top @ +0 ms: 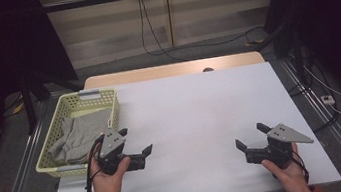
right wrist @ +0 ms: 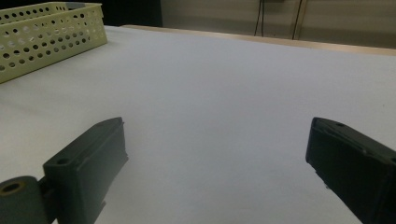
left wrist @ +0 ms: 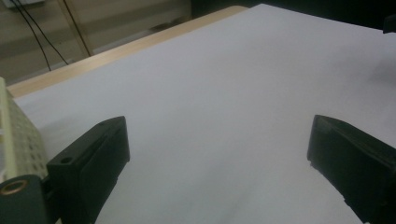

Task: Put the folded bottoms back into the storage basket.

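- The left gripper [top: 137, 140] rests low over the desk [top: 197, 117] near its left edge, toward the near-left corner, held in the person's left hand [top: 107, 178].
- Its jaws stand wide apart with nothing between them; in the left gripper view the left gripper [left wrist: 217, 144] frames only bare white desk [left wrist: 219, 93] surface.
- The left gripper sits just beside the near right corner of the basket [top: 108, 95], and one jaw tip lies close to the basket's right wall; I cannot tell whether they touch.
- The basket is pale yellow, perforated, and sits at the desk's left edge, hanging partly past it.
- A grey cloth [top: 77, 134] lies crumpled inside the basket, filling most of its floor and bunched toward the near end.
- In the left gripper view a strip of the basket [left wrist: 21, 140] wall shows at the left edge, next to the left jaw.
- The right gripper [top: 251, 136] rests over the desk near the near-right corner, held in the person's right hand [top: 288, 173], well apart from the left gripper.
- Its jaws are also spread wide and hold nothing; they point toward the desk's middle and left side.
- In the right gripper view the right gripper [right wrist: 215, 142] looks across the bare desk [right wrist: 224, 84] toward the basket [right wrist: 51, 35], which stands far off at the upper left.
- A grey three-cornered plate sits on top of each gripper, and a black cable trails from each back toward the person.
- The desk's far edge shows a strip of bare wood beyond the white surface.
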